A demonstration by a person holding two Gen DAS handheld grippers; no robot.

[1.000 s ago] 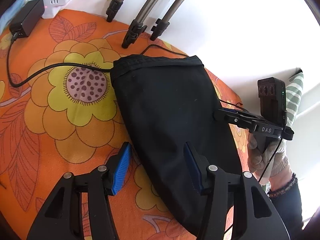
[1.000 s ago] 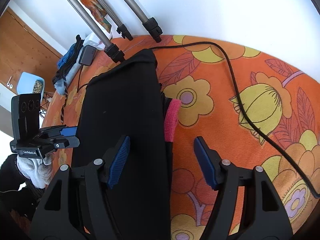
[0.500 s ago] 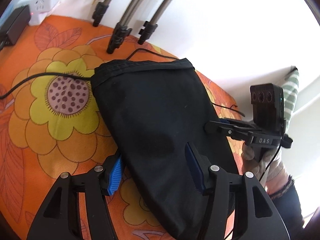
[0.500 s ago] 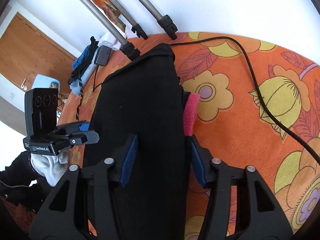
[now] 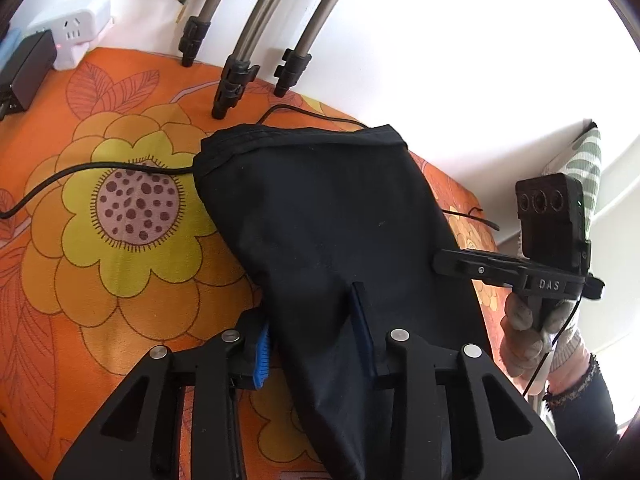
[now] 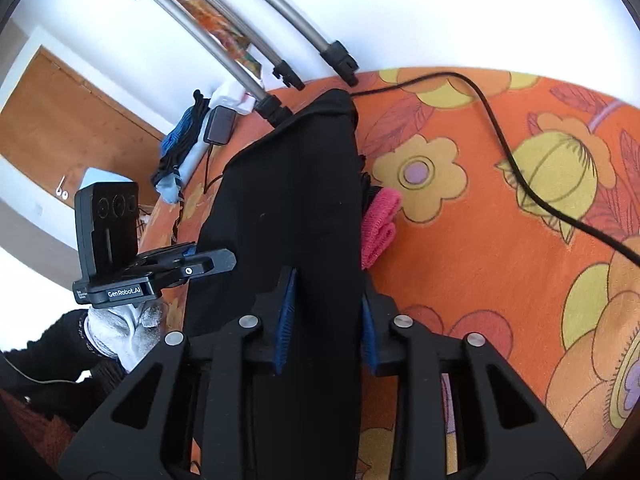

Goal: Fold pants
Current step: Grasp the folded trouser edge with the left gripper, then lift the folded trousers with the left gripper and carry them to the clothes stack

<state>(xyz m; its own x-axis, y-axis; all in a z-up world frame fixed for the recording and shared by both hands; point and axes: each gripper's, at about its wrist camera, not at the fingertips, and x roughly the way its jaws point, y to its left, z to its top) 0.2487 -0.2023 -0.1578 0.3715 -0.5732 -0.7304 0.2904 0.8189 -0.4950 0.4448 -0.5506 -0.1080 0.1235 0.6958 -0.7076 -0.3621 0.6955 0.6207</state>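
Lying along the middle of both frames, the black pants (image 5: pixel 332 240) rested on the orange flowered counter (image 5: pixel 100 300). The left tool (image 5: pixel 316 340) was narrowed on the fabric at lower centre, and the right tool (image 6: pixel 324 324) pinched it likewise. A pink cloth (image 6: pixel 378 232) touched the pants' right edge; a black cable (image 6: pixel 520 168) ran at upper right.
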